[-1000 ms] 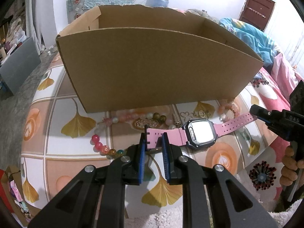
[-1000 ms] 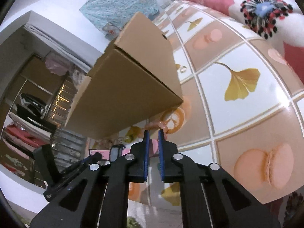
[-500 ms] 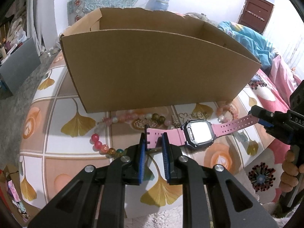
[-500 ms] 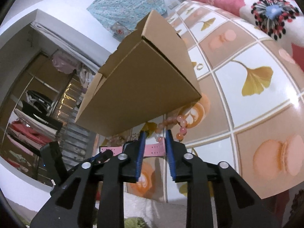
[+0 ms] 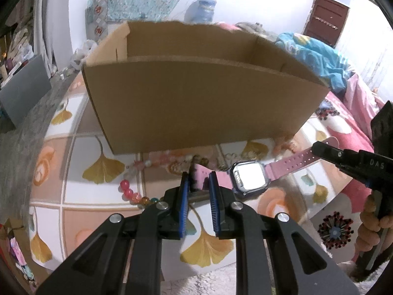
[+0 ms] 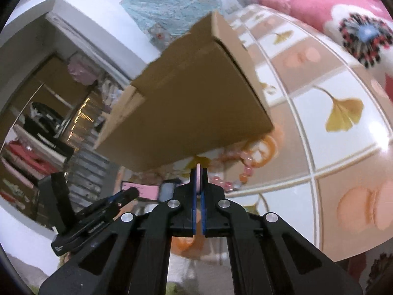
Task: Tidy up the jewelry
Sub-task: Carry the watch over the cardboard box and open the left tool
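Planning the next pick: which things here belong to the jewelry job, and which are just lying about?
Job: pink watch, held by both grippers (left, right); bead bracelets; cardboard box.
Lying about: blue cloth; pink floral bedding.

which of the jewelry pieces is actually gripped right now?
The pink watch. Left gripper holds one strap end, right gripper the other; the bead strings lie loose by the box.

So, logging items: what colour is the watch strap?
Pink. The watch strap shows best in the left wrist view.
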{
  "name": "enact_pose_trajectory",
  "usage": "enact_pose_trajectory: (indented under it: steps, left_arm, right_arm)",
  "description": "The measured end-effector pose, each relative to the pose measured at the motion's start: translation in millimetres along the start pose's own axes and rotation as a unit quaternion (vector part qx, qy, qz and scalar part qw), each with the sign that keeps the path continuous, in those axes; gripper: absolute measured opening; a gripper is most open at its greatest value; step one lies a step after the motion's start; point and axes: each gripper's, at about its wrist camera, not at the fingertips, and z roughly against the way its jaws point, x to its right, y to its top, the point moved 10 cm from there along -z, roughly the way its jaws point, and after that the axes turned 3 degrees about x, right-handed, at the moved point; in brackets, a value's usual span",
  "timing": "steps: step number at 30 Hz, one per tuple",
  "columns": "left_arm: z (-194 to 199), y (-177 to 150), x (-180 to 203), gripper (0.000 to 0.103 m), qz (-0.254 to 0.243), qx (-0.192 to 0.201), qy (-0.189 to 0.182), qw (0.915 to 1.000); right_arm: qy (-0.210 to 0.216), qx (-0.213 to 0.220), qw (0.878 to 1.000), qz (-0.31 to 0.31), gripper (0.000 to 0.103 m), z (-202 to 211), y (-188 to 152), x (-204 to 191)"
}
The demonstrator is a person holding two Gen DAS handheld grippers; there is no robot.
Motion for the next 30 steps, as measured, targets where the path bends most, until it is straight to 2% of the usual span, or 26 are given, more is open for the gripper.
enact_pose_trajectory:
  steps: [6, 9, 13, 15, 17, 19, 20, 22, 25, 27, 30]
  left_arm:
    - [27.8, 23.0, 14.5, 0.012, -0.007, 0.024, -0.035, 0.9991]
    - [49.4, 42.7, 22.4, 0.012, -0.005, 0.045, -0.063, 0.9970]
    - [81.3, 84.4, 28.9, 0.012, -0.016, 0.089, -0.090, 0.9918]
    - [86.1, 105.7, 27.8, 0.012, -0.017, 0.101, -0.093, 0.9904]
    - [78.5, 128.4, 20.6, 0.012, -0.020, 0.102, -0.076, 0.9917]
    - [61.5, 146.1, 9.0, 0.012, -0.012, 0.086, -0.059, 0.9945]
    - [44.7, 154.2, 0.8, 0.012, -0.003, 0.063, -0.050, 0.9967]
    - [8.9, 169.0, -13.6, 0.012, 0.007, 0.018, -0.037, 0.9991]
    - [-37.5, 184.0, -30.2, 0.012, -0.006, -0.031, 0.000, 0.9995]
    - [-60.7, 191.3, -35.5, 0.010, -0.009, -0.055, 0.007, 0.9984]
    - [-85.2, 200.5, -41.5, 0.010, -0.025, -0.071, 0.029, 0.9967]
  right_arm:
    - [0.018, 0.010, 0.999, 0.042, 0.001, 17.2, 15.2, -37.9]
    - [0.034, 0.022, 0.997, 0.068, 0.001, 31.0, 32.7, -62.7]
    - [0.061, 0.049, 0.990, 0.120, 0.001, 47.1, 73.0, -101.3]
    - [0.075, 0.051, 0.987, 0.135, 0.001, 43.8, 93.1, -114.6]
    - [0.084, 0.041, 0.986, 0.141, 0.001, 29.6, 113.2, -121.6]
    - [0.085, 0.009, 0.988, 0.131, 0.001, -1.0, 133.6, -121.0]
    - [0.085, -0.005, 0.989, 0.122, 0.001, -15.1, 139.3, -118.7]
    - [0.064, -0.056, 0.992, 0.096, 0.001, -59.6, 152.5, -106.6]
    - [0.032, -0.121, 0.990, 0.060, 0.001, -119.3, 162.8, -88.9]
    - [0.013, -0.141, 0.989, 0.052, 0.001, -147.2, 166.4, -80.4]
    - [-0.013, -0.161, 0.986, 0.050, 0.001, -179.7, 170.1, -71.9]
